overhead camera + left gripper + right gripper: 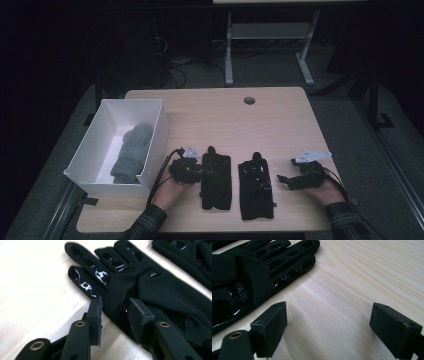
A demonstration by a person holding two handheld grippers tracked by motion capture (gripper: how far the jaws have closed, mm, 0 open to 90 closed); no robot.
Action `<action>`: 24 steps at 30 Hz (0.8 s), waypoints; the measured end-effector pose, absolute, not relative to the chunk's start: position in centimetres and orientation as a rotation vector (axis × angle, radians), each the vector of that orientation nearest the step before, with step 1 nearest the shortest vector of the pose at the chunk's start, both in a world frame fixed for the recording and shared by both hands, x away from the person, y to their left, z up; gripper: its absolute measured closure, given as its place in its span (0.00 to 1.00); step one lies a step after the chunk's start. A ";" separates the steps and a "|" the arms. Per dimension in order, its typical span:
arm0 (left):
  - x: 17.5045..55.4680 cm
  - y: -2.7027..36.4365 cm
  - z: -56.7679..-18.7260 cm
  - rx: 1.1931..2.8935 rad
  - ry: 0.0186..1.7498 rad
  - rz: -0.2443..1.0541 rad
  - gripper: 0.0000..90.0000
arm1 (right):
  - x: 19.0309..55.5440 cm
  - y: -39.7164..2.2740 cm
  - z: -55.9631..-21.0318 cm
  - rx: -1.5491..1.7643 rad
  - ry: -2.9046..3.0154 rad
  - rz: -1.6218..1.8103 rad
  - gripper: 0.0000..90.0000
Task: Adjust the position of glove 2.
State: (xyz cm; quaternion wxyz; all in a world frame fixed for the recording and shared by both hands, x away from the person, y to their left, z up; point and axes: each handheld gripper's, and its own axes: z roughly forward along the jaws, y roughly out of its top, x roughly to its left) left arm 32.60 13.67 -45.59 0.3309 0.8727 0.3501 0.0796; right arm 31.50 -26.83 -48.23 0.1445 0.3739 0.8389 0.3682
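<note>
Two black gloves lie flat side by side on the wooden table, fingers pointing away from me: the left glove [216, 181] and the right glove [256, 189]. My left gripper [199, 172] sits at the left glove's left edge. In the left gripper view its jaws stand partly apart, straddling that edge of the left glove [150, 287] below the fingers; the left gripper [116, 315] is open. My right gripper [283, 180] rests just right of the right glove. In the right gripper view the right gripper [329, 315] is wide open over bare wood, with the right glove [257, 267] off to its left.
A white open box [159, 131] stands at the table's left side with a grey knitted item [131, 150] inside. A cable hole [249, 100] sits near the far edge. A desk frame [270, 35] stands on the floor behind. The right glove [185, 252] shows at top right of the left gripper view.
</note>
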 end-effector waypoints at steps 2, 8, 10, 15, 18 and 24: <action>32.4 13.6 -45.7 2.290 0.918 0.197 0.70 | 31.5 -26.8 -48.2 1.077 2.417 1.061 0.16; 32.3 13.5 -45.7 2.279 0.924 0.154 0.95 | 31.4 -26.7 -48.0 1.077 2.430 1.051 0.24; 32.5 13.5 -45.5 2.273 0.941 0.148 0.98 | 31.2 -26.7 -47.7 1.078 2.453 1.053 0.32; 32.9 13.8 -45.3 2.232 0.962 0.131 0.98 | 30.3 -26.1 -46.5 1.016 2.533 1.099 0.78; 33.2 14.0 -45.0 2.216 0.954 0.104 0.98 | 29.5 -25.1 -46.0 0.961 2.604 1.109 0.97; 33.2 14.4 -44.3 2.180 0.927 0.058 0.98 | 28.5 -23.6 -46.4 0.867 2.703 1.086 1.00</action>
